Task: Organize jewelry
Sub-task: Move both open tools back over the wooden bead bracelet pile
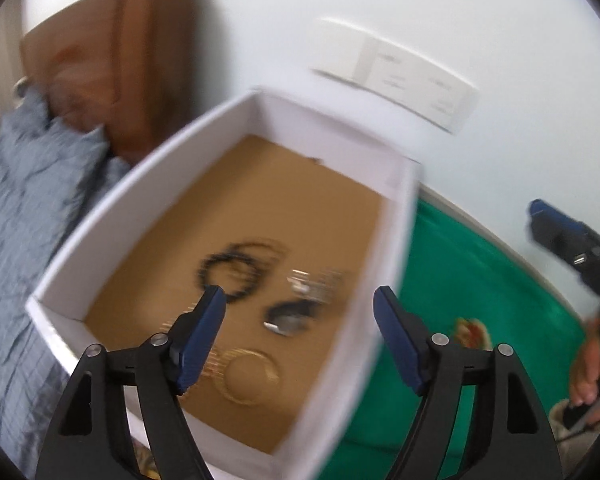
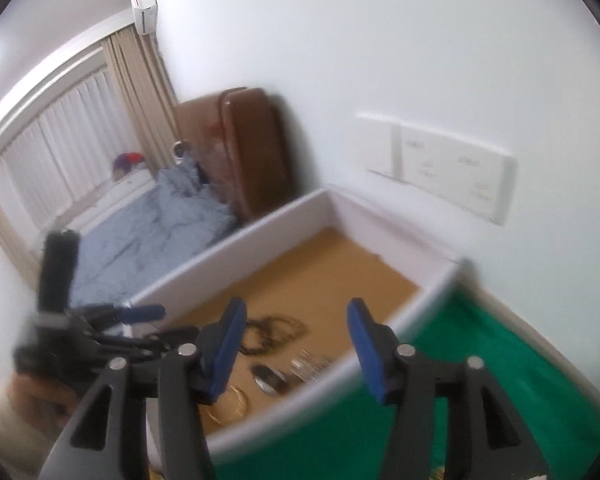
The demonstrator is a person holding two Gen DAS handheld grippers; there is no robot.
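Observation:
A white box with a brown cardboard floor [image 1: 260, 200] stands on a green cloth [image 1: 460, 280]. Inside lie a black bead bracelet [image 1: 230, 270], a silvery chain piece [image 1: 314, 282], a dark and silver piece [image 1: 288, 316] and a gold hoop [image 1: 248, 374]. My left gripper [image 1: 300, 300] is open and empty above the box's near part. My right gripper [image 2: 296, 312] is open and empty above the box's near rim [image 2: 340, 376]. The bracelet [image 2: 272, 330] and gold hoop [image 2: 236, 402] show there too. A small gold and red item [image 1: 472, 330] lies on the cloth.
A white wall with a socket panel [image 1: 404, 76] rises behind the box. A bed with grey bedding [image 1: 24, 200] and a brown headboard [image 1: 132, 64] lies to the left. The right gripper and hand [image 1: 592, 292] show at the left view's right edge; the left gripper [image 2: 88, 340] at the right view's left.

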